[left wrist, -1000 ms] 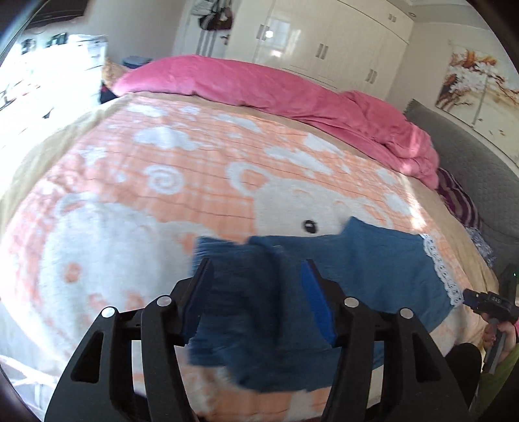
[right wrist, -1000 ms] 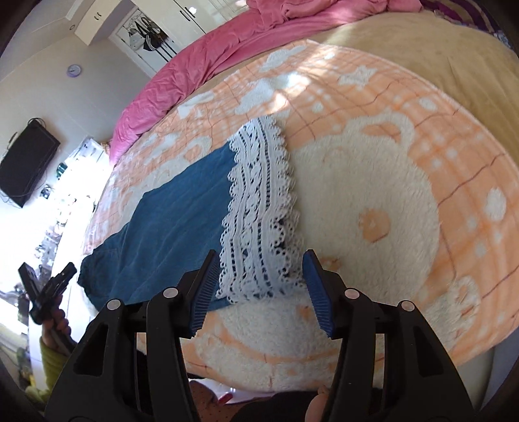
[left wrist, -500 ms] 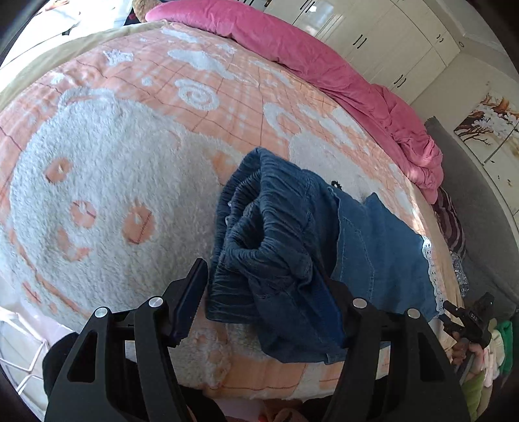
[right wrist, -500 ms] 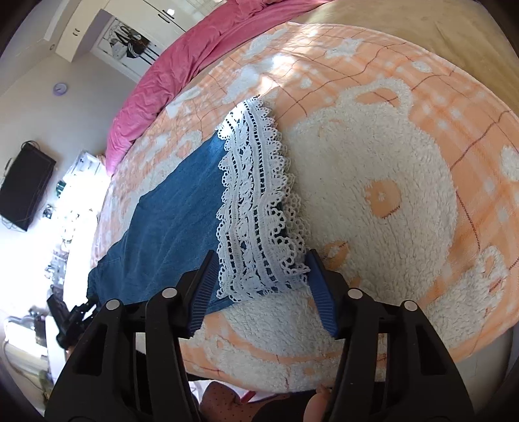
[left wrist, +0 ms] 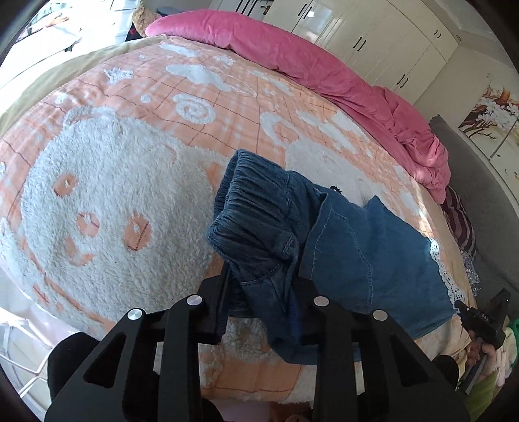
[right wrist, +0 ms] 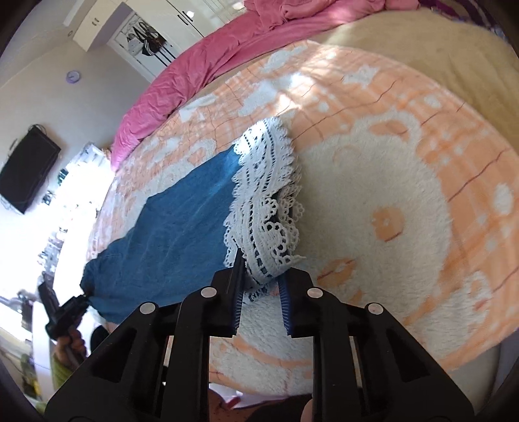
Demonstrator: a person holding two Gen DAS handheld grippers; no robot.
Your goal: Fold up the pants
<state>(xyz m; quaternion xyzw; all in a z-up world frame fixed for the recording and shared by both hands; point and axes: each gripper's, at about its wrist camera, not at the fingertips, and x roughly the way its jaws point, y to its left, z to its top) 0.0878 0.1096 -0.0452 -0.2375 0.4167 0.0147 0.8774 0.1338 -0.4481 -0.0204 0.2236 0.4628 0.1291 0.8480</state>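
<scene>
Blue denim pants point(left wrist: 373, 256) with white lace hems lie across the near edge of the bed. My left gripper point(left wrist: 259, 292) is shut on the bunched elastic waistband point(left wrist: 256, 211), which stands up in folds between the fingers. My right gripper point(right wrist: 261, 276) is shut on the white lace hem point(right wrist: 266, 201) at the other end of the pants point(right wrist: 181, 233). The right gripper point(left wrist: 483, 321) shows at the lower right of the left wrist view, and the left gripper point(right wrist: 61, 315) at the lower left of the right wrist view.
The pants rest on an orange and white fleece blanket point(left wrist: 129, 162) with a bear pattern. A pink duvet point(left wrist: 308, 65) lies heaped along the far side of the bed. White wardrobes point(left wrist: 373, 29) stand behind, and a grey headboard point(left wrist: 480, 194) is at the right.
Both grippers have closed: the left on the waistband, the right on the lace hem. The waistband has bunched up and lifted a little.
</scene>
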